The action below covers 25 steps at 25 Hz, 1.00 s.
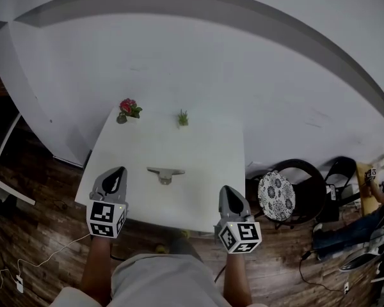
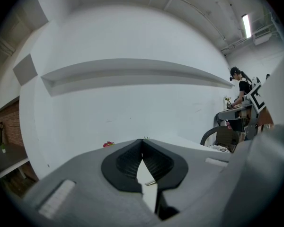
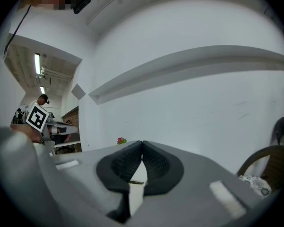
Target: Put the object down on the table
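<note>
A: What do we see bounding the work area?

B: A white wall (image 1: 192, 62) runs along the far side, and the far edge of the white table (image 1: 205, 152) sits against it. Dark wood floor (image 1: 38, 235) lies past the left and near edges. A chair (image 1: 288, 194) with a patterned cushion stands just beside the right edge.

A: How do we find the grippers?

B: The left gripper (image 1: 120, 170) hovers over the near left corner. In its own view the left gripper (image 2: 142, 142) is closed, with its pad tips touching and nothing held. The right gripper (image 1: 225, 189) hovers over the near right corner. Its view shows the right gripper (image 3: 142, 143) also closed with nothing held. Both point toward the wall.

A: Where do we locate the object?

B: The object (image 1: 166, 174), a grey T-shaped piece, lies flat on the table between the two grippers and slightly ahead of them. It touches neither and is well apart from every edge.

A: What room do we have?

B: Bare tabletop surrounds the object on all sides. A red flower (image 1: 127, 109) sits at the far left corner, and a small green plant (image 1: 182, 118) stands near the far edge.
</note>
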Each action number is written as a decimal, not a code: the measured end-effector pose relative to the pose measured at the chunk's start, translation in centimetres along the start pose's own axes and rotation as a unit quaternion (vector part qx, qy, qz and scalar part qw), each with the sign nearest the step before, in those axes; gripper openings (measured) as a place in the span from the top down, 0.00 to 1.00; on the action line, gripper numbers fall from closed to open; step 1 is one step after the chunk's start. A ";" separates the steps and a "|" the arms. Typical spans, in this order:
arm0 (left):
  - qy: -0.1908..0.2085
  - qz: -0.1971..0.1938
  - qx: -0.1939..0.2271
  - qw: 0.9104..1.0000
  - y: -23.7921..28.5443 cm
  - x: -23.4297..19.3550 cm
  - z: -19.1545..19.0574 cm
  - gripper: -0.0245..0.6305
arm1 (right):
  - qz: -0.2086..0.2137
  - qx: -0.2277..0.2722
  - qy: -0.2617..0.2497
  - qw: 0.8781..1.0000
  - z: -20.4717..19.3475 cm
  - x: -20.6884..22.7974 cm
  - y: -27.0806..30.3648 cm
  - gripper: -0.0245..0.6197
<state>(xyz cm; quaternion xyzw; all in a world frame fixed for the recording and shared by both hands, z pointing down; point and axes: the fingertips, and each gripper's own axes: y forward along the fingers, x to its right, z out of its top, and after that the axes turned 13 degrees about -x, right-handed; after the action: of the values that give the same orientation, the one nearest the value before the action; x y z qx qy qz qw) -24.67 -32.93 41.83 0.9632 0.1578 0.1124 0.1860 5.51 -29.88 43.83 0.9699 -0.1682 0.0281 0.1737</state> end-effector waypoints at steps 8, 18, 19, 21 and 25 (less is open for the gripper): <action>-0.008 0.006 0.010 1.000 -0.7 -0.7 0.4 0.95 | 0.003 0.004 -0.004 1.000 0.4 -0.4 0.1 0.96; -0.017 0.005 0.016 1.000 -1.1 -1.6 0.3 0.95 | 0.000 0.010 -0.007 1.000 0.7 -0.8 0.3 0.96; -0.017 0.004 0.018 1.000 -1.1 -1.6 0.3 0.95 | 0.000 0.010 -0.007 1.000 0.7 -0.8 0.3 0.96; -0.018 0.003 0.020 1.000 -1.2 -1.6 0.3 0.95 | 0.001 0.009 -0.010 1.000 0.7 -0.8 0.2 0.96; -0.018 0.000 0.019 1.000 -1.2 -1.6 0.2 0.95 | 0.002 0.009 -0.014 1.000 0.7 -1.0 0.1 0.96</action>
<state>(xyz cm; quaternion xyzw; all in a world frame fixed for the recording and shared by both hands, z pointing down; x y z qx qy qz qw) -26.37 -32.53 40.92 0.9685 0.1569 0.0917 0.1703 4.56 -29.95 43.13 0.9713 -0.1726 0.0161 0.1629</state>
